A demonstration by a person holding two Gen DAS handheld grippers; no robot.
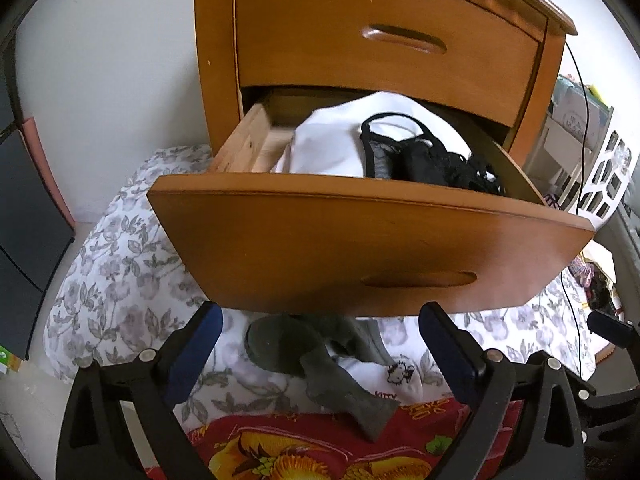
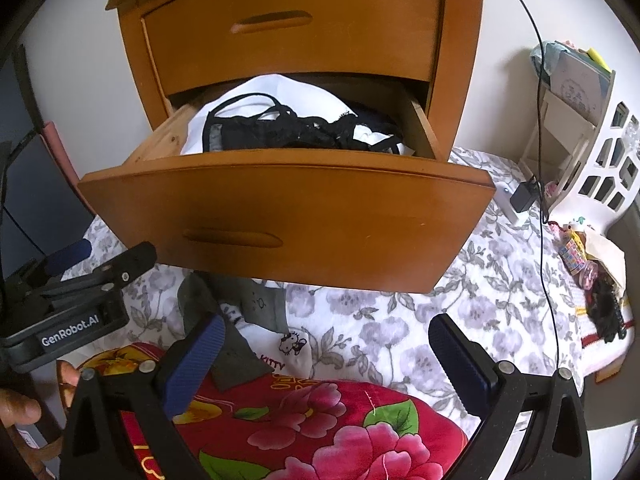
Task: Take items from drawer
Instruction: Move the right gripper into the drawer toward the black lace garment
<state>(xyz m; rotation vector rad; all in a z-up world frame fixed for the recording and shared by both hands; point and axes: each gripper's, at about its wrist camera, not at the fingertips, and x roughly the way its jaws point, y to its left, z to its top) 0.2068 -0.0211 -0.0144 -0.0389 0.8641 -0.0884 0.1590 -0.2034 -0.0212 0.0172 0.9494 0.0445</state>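
Observation:
The lower drawer (image 1: 360, 240) (image 2: 304, 216) of a wooden nightstand stands pulled out. Inside lie a white folded cloth (image 1: 332, 144) (image 2: 288, 88) and, on top of it, a black lace garment (image 1: 432, 164) (image 2: 288, 132). Below the drawer front, on the bed, rest a grey sock-like garment (image 1: 340, 388) (image 2: 260, 304), a white piece with a cat print (image 1: 400, 376) (image 2: 292, 344) and a red flowered cloth (image 1: 320, 444) (image 2: 328, 420). My left gripper (image 1: 320, 316) (image 2: 80, 272) hangs open over the grey garment, its pads clear of it. My right gripper (image 2: 328, 328) is open above the bed, empty.
The upper drawer (image 1: 392, 40) (image 2: 296, 24) is closed. A floral bedspread (image 1: 120, 260) (image 2: 460, 312) lies under everything. A black cable (image 2: 540, 120) with a charger (image 2: 524, 196) hangs at the right, near a white basket (image 2: 600, 168) and small clutter (image 2: 600, 280). A hand (image 2: 20, 404) shows bottom left.

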